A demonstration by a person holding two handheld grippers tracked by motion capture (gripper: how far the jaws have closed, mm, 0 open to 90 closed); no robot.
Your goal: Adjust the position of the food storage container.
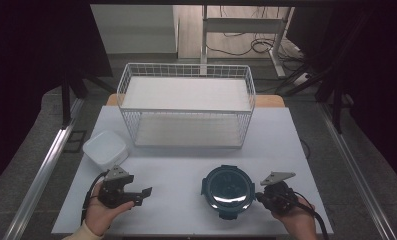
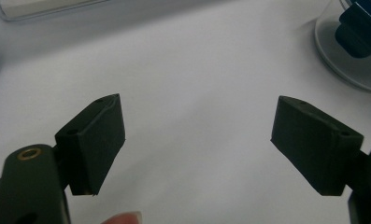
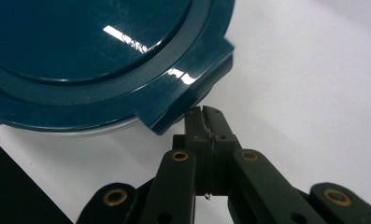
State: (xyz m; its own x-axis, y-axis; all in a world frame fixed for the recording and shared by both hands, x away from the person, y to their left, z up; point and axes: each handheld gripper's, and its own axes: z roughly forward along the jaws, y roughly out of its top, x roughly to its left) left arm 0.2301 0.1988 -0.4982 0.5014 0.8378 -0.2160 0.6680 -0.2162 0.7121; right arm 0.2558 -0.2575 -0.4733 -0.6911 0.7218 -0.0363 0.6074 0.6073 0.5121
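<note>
A round container with a dark teal lid [image 1: 227, 190] sits on the white table [image 1: 186, 165] near its front edge, right of centre. My right gripper [image 1: 260, 197] is at the lid's right side, its jaws pressed together with nothing between them. In the right gripper view the shut tips [image 3: 205, 113] lie just under one of the lid's clip tabs [image 3: 188, 100]. My left gripper [image 1: 143, 194] rests at the front left, jaws wide apart and pointing toward the container. Its view shows bare table between the fingers [image 2: 96, 140] and the container's clear wall [image 2: 346, 65] at far right.
A white wire basket rack [image 1: 186, 107] stands at the back middle of the table. A translucent white square tub [image 1: 105, 148] lies at the left, just beyond my left gripper. Metal rails run along the floor on both sides.
</note>
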